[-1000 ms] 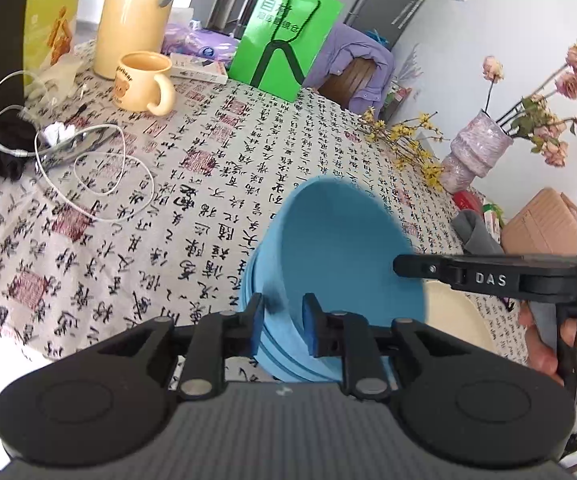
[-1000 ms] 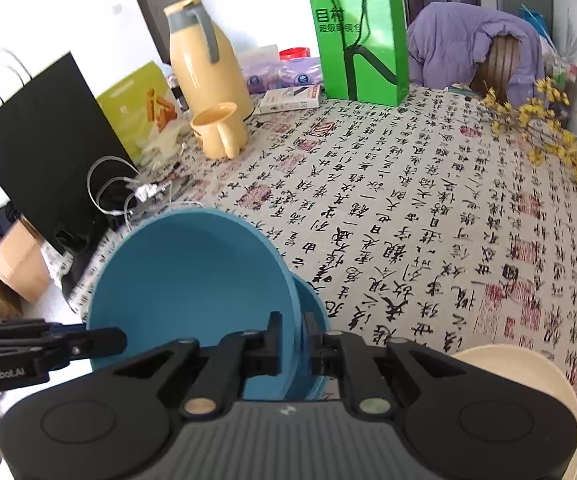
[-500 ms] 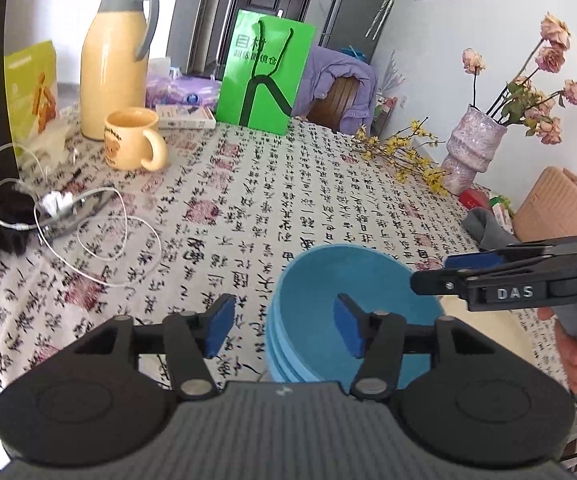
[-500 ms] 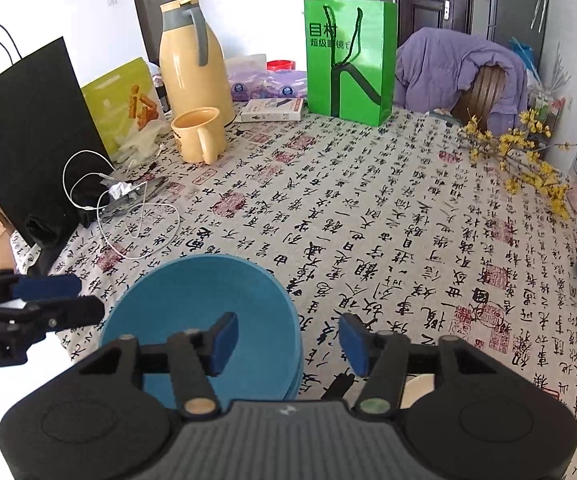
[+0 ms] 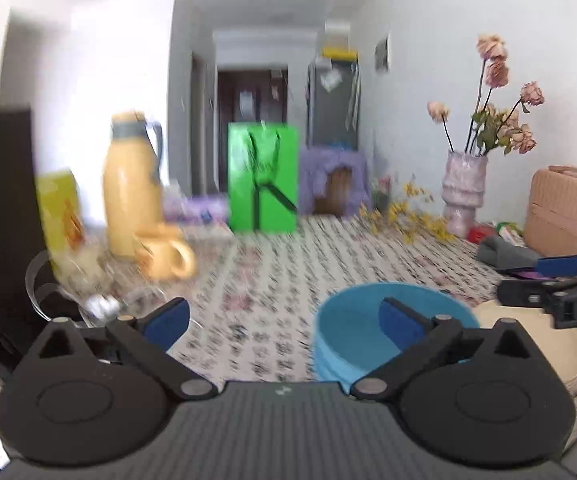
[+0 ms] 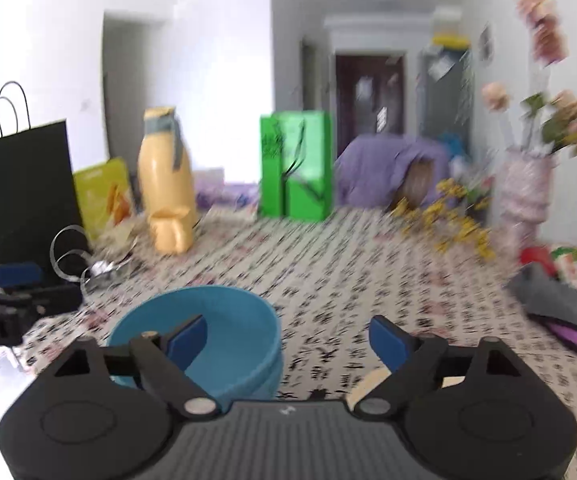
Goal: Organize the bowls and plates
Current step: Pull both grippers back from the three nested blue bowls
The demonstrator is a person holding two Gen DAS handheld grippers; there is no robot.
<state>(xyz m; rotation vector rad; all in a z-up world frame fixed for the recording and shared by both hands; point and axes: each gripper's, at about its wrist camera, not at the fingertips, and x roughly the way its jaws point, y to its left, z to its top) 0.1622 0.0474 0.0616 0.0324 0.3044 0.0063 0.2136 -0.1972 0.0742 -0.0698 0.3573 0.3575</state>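
Left gripper (image 5: 284, 318) jaws spread wide, just been opening, nothing between them. Blue bowls (image 5: 392, 328) sit nested on the tablecloth (image 5: 272, 280), near edge, upright. Cream plate (image 5: 528, 344) just right of them. Right gripper (image 6: 288, 334) also released, jaws just been opening, empty; left pad in front of the bowl rim. Judgement: release step, so back both straight off without clipping the rim, and check the stack sits flat

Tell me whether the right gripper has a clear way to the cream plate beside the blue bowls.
Probably yes. The right gripper is open, its jaws having just opened with nothing between them, and the cream plate lies uncovered just under its right finger, beside the blue bowls.
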